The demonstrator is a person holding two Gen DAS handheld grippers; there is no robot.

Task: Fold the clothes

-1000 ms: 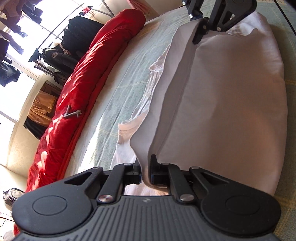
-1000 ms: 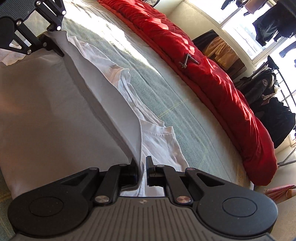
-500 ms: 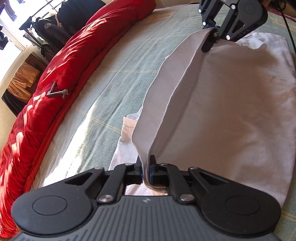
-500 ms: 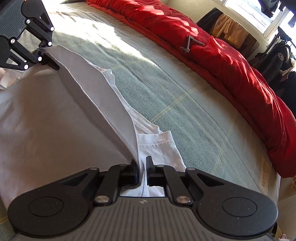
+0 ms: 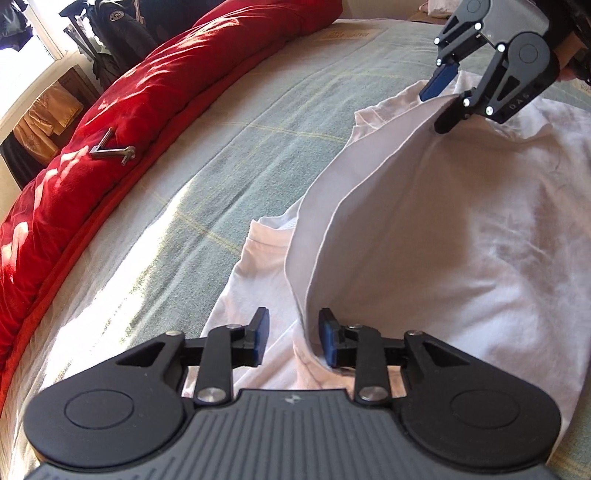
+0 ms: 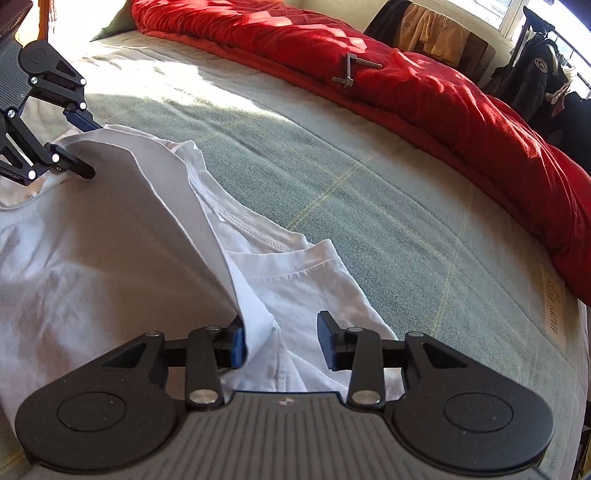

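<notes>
A white T-shirt (image 5: 461,229) lies on the pale green bed, one side folded over onto its body; it also shows in the right wrist view (image 6: 92,251). My left gripper (image 5: 293,341) is open low over one end of the fold, whose edge rests against its right pad. My right gripper (image 6: 280,341) is open at the other end, with the cloth touching its left pad. Each gripper shows in the other's view, the right one (image 5: 441,99) and the left one (image 6: 83,146), both with jaws apart at the fold's edge.
A red duvet (image 5: 110,122) lies rolled along the far side of the bed (image 6: 369,155), with a small metal clamp (image 6: 352,72) on it. Dark jackets (image 6: 532,74) and folded orange cloth (image 6: 432,33) hang and sit beyond by the window.
Both grippers have opened and let go of the shirt's folded edge. They have come down, and the folded side has sunk onto the shirt's body.
</notes>
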